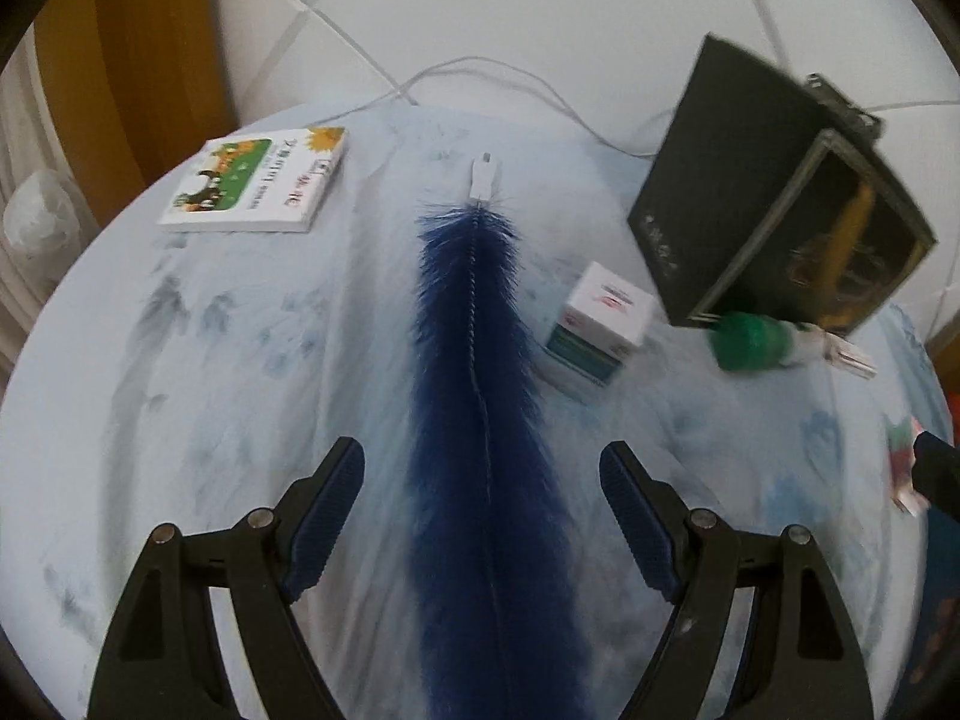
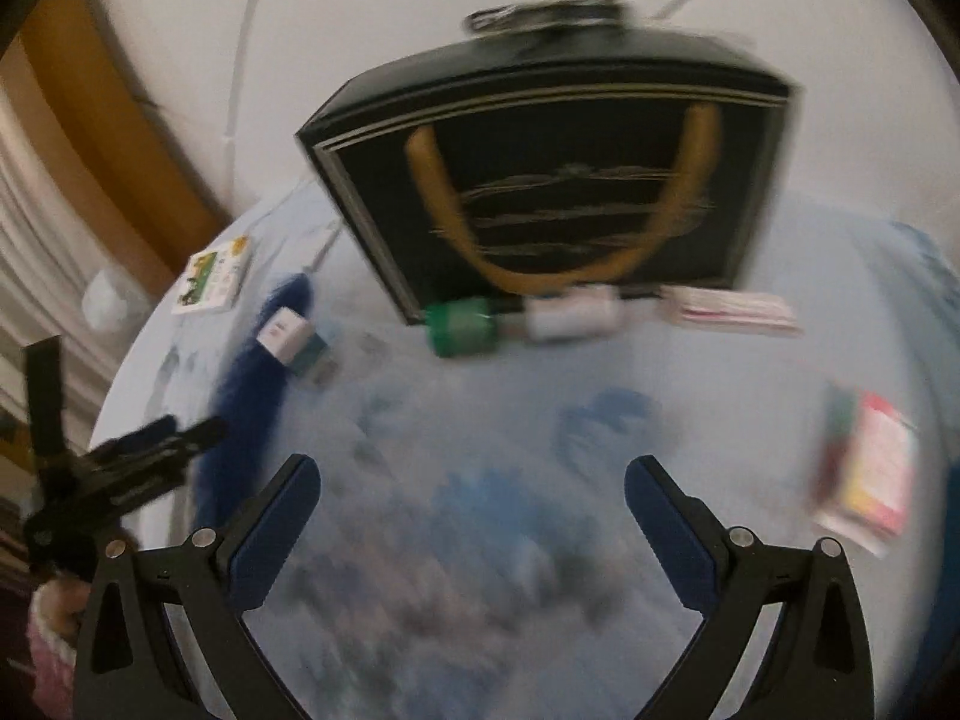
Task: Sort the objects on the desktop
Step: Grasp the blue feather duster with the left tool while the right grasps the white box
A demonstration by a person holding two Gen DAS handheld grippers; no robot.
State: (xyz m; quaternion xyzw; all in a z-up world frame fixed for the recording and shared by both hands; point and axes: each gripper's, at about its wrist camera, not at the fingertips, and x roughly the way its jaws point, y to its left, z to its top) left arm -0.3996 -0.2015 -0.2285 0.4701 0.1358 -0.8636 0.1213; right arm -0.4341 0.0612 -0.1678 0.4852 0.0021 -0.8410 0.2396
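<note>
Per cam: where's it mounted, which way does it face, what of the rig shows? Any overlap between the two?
Left wrist: sits behind the open left gripper, looks along the blue bristle brush toward the booklet and wall; both of its fingers show.
Right wrist: sits behind the open right gripper, faces the black gift bag; own fingers show, plus the left gripper at the left edge. Image is blurred.
Shared: brush, booklet, small white box, green-capped bottle, bag, blue-patterned tablecloth.
</note>
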